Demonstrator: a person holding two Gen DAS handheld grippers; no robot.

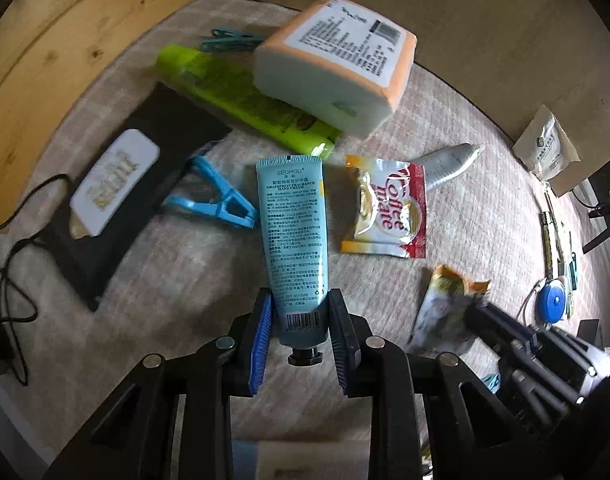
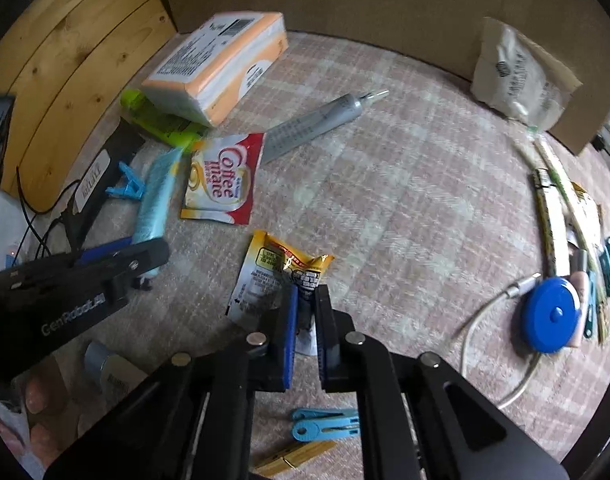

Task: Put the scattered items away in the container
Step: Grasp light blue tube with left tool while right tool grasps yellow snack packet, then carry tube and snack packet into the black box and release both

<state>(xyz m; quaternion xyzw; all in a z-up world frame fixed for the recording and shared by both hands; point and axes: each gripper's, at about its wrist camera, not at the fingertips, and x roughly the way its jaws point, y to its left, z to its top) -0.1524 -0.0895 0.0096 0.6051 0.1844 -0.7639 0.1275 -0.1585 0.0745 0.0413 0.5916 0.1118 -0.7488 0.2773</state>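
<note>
**Both claws clamping on items lying on the checked cloth**

The left claw (image 1: 301, 312) is closing around the cap end of the blue hand-cream tube (image 1: 295, 232), its pads touching the tube's sides, and the tube is lying flat on the plaid-covered counter (image 2: 405, 200). The right claw (image 2: 305, 312) is pinching the near edge of a yellow snack sachet (image 2: 273, 276), jaws nearly together on the foil.

Just right of the tube a Coffee mate sachet (image 1: 385, 212) is lying, and a blue clothes peg (image 1: 217, 196) is sitting just left of it, partly against a black pouch (image 1: 105, 200) with a white label. Farther off, a lime-green tube (image 1: 245, 100) is being half covered by an orange tissue pack (image 1: 337, 64), with a grey tube (image 2: 317, 124) to the right.

The blue tube is reading "SEOMOU" and "GRAPEFRUIT FRAGRANCE HAND CREAM"; the left claw's body is showing "GenRobot.AI".

A cardboard wall (image 2: 385, 0) is bounding the far edge and wood panelling (image 2: 65, 60) the left. The middle of the cloth is lying open, while a blue tape measure (image 2: 553, 316), a white cable (image 2: 501, 316) and thin packets are crowding the right edge.
</note>
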